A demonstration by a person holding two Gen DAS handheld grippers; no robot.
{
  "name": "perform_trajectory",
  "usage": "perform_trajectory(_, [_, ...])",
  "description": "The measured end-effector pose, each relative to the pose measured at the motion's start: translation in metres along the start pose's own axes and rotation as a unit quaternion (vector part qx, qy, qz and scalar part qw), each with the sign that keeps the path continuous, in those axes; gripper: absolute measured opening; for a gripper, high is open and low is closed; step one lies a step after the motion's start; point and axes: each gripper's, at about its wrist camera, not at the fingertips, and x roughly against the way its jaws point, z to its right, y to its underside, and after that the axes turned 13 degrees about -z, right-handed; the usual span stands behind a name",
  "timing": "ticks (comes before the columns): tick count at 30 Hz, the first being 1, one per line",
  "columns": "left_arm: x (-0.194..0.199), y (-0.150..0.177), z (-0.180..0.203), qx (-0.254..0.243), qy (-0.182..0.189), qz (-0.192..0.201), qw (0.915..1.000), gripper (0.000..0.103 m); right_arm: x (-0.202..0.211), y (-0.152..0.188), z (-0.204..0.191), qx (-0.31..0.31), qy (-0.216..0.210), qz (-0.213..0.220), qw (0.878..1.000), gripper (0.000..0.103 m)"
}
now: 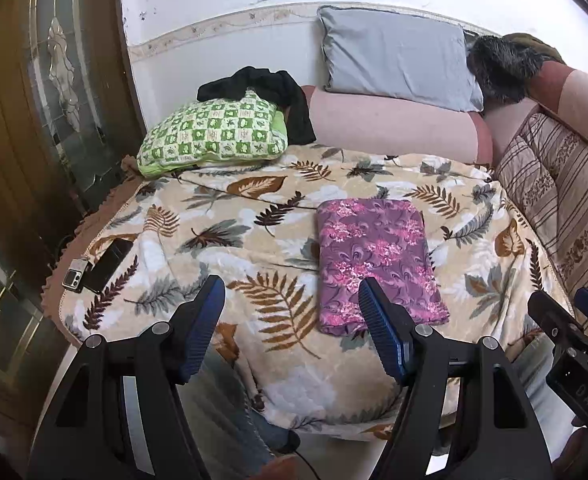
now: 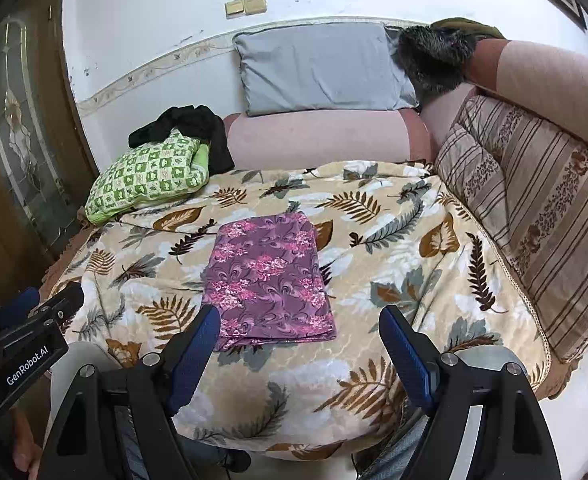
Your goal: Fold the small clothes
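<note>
Both grippers, L (image 1: pixel 291 322) and R (image 2: pixel 300 342), I hold above the blanket's (image 2: pixel 374 264) near edge, jaws wide apart, nothing between them. Folded purple floral cloth (image 2: pixel 267 276) lies flat mid-blanket, approx. centred, clear of green pillow (image 2: pixel 145 176) at far-left corner.

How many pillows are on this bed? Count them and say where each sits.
2. The grey pillow leans against the wall at the back; the green checked pillow lies at the back left corner, under a black garment. Others may be hidden.
</note>
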Motion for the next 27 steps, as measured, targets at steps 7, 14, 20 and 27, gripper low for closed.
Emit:
perform_trajectory(7, [0.005,0.000,0.000,0.003,0.002,0.010,0.9999,0.070,0.007,-0.002,0.004,-0.007,0.006,0.007,1.000,0.080])
perform_trajectory(14, [0.007,0.001,-0.002,0.006,0.006,0.007,0.9999,0.070,0.017,-0.002,0.000,-0.002,0.012,0.016,1.000,0.080])
perform_trajectory(20, [0.013,0.000,-0.001,0.004,0.006,0.014,0.9999,0.070,0.022,-0.003,0.001,-0.003,0.011,0.018,1.000,0.080])
perform_trajectory(27, [0.016,-0.002,0.002,0.002,0.011,0.015,0.9998,0.070,0.026,-0.003,0.002,-0.002,0.013,0.023,1.000,0.080])
